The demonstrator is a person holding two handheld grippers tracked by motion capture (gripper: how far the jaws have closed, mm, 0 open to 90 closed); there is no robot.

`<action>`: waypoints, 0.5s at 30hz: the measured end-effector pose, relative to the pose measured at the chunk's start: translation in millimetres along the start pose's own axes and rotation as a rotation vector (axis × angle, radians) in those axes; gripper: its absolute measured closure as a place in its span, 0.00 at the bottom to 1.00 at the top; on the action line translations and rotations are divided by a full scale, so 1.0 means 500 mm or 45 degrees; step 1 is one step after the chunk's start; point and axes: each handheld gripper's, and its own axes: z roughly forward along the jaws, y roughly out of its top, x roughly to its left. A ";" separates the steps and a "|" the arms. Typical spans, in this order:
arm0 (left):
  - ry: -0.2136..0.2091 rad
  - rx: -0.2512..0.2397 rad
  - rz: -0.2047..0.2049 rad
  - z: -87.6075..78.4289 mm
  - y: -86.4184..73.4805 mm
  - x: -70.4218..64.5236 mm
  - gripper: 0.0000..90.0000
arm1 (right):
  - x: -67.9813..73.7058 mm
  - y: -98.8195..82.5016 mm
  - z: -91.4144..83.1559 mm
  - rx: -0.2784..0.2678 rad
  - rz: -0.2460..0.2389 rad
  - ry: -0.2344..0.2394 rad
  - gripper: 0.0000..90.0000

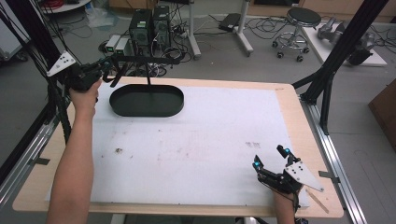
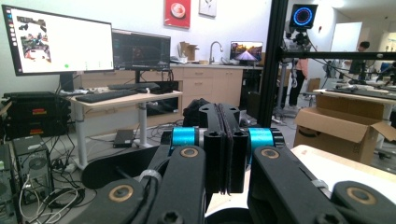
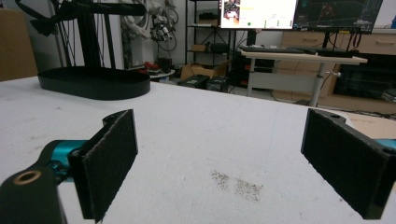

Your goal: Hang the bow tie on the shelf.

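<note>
Left gripper hangs at the table's far left corner, near the black oval tray with a stand rising from it; right gripper rests low near the front edge. Seen along the left gripper, its jaws are pressed together, holding nothing. Right gripper stands wide apart above the white mat. I think a careless swing could knock the stand.
</note>
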 end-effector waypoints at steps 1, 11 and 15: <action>0.003 0.002 -0.004 0.004 -0.003 0.006 0.98 | 0.001 -0.001 0.001 0.006 0.002 -0.001 0.11; 0.038 0.021 -0.062 0.023 -0.033 0.055 0.98 | 0.010 -0.001 0.007 0.013 -0.027 0.009 0.11; 0.033 0.067 -0.046 0.038 -0.027 0.063 0.98 | 0.011 -0.001 0.008 0.017 -0.024 0.009 0.11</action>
